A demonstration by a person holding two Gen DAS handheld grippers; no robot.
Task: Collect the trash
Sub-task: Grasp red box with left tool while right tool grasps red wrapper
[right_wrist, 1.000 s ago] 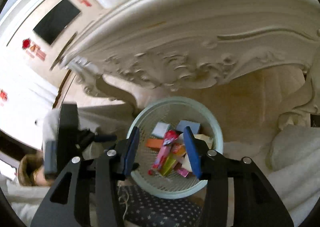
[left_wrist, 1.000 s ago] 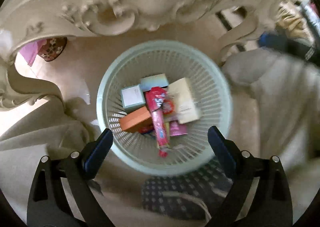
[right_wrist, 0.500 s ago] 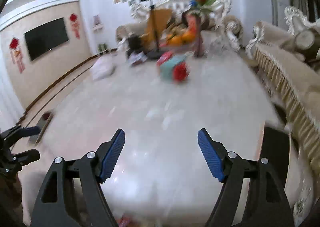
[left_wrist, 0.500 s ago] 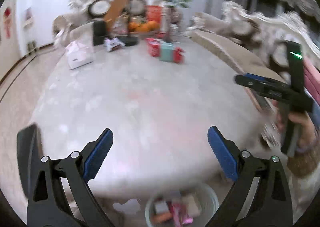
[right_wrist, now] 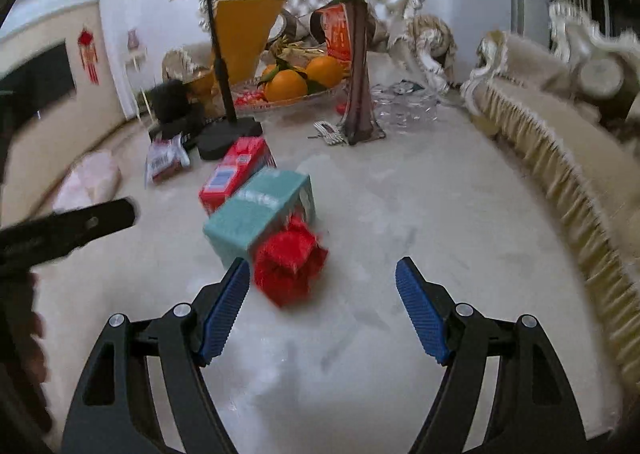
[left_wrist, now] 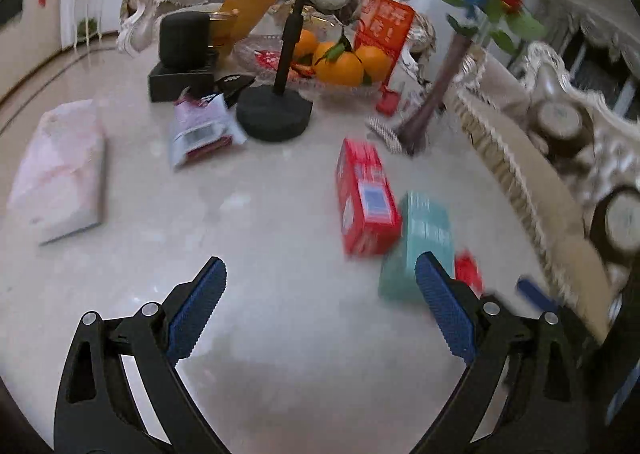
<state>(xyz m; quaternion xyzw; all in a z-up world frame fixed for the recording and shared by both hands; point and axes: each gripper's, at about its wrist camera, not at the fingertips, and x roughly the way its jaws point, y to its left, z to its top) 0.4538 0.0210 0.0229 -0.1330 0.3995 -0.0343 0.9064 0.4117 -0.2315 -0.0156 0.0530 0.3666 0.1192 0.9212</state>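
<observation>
A red box (left_wrist: 366,197) lies on the pale marble table (left_wrist: 260,254), with a teal box (left_wrist: 420,242) beside it and a small red crumpled wrapper (left_wrist: 468,274) at its right. The right wrist view shows the same red box (right_wrist: 236,171), teal box (right_wrist: 260,211) and red wrapper (right_wrist: 290,264). A white and purple packet (left_wrist: 200,127) lies farther back. My left gripper (left_wrist: 320,308) is open and empty above the table, left of the boxes. My right gripper (right_wrist: 324,308) is open and empty, just short of the red wrapper.
A black stand with a round base (left_wrist: 274,113), a fruit bowl with oranges (left_wrist: 340,61), a dark vase with flowers (left_wrist: 436,93), a black speaker (left_wrist: 184,41) and a pink tissue pack (left_wrist: 60,169) stand on the table. A fringed sofa (right_wrist: 560,133) lies at the right.
Both grippers have risen from over the basket on the floor to above the tabletop and moved forward toward the boxes. Both stay open and empty.
</observation>
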